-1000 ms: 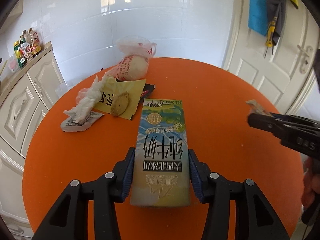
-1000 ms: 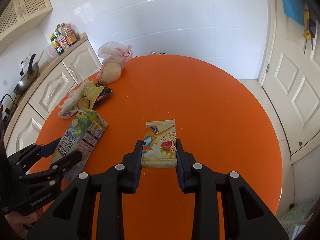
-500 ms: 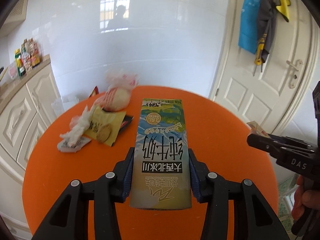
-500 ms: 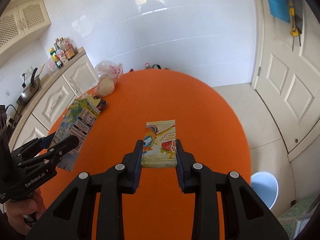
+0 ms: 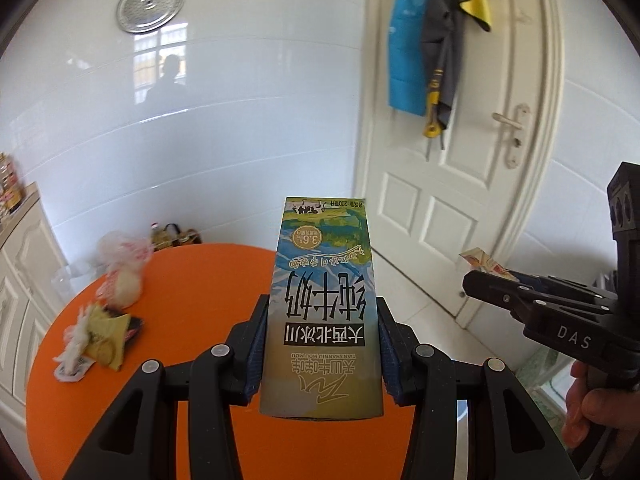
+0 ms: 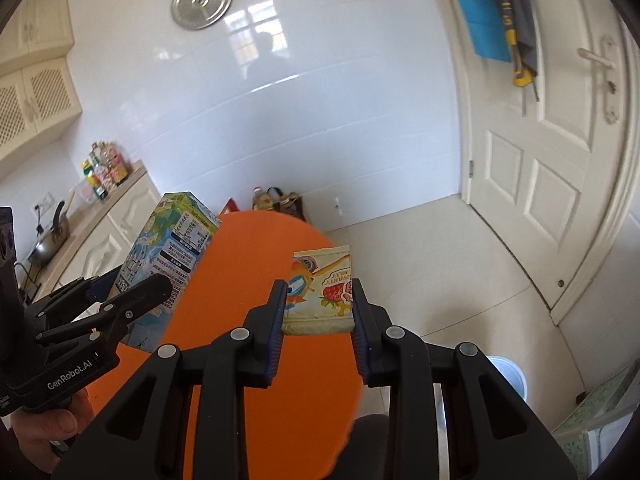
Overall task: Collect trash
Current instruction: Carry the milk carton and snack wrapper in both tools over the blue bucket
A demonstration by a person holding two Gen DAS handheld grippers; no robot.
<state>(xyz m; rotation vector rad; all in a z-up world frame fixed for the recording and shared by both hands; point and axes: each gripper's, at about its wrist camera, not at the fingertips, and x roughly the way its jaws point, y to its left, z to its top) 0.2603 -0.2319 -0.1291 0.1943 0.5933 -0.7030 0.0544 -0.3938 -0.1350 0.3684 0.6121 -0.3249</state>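
Note:
My left gripper [image 5: 322, 344] is shut on a tall blue-green milk carton [image 5: 322, 304], held in the air above the round orange table [image 5: 200, 276]. The same carton [image 6: 168, 256] shows at the left of the right wrist view, in the left gripper [image 6: 132, 300]. My right gripper [image 6: 319, 312] is shut on a small yellow drink carton [image 6: 320, 292] with a strawberry print, lifted over the table's right edge. In the left wrist view the right gripper [image 5: 476, 284] shows at the right with the small carton [image 5: 482, 260] in it.
On the table's left side lie a crumpled tissue [image 5: 76, 340], yellow wrappers [image 5: 106, 340] and a plastic bag with a round bun [image 5: 124, 280]. A white-blue bin [image 6: 506, 376] stands on the floor at the right. Cabinets [image 6: 104, 240] line the left wall; a white door [image 6: 552, 184] is at the right.
Both grippers have risen from the table with their cartons and swung to the right, so wall, door and floor now fill the views. The bin came into the right wrist view.

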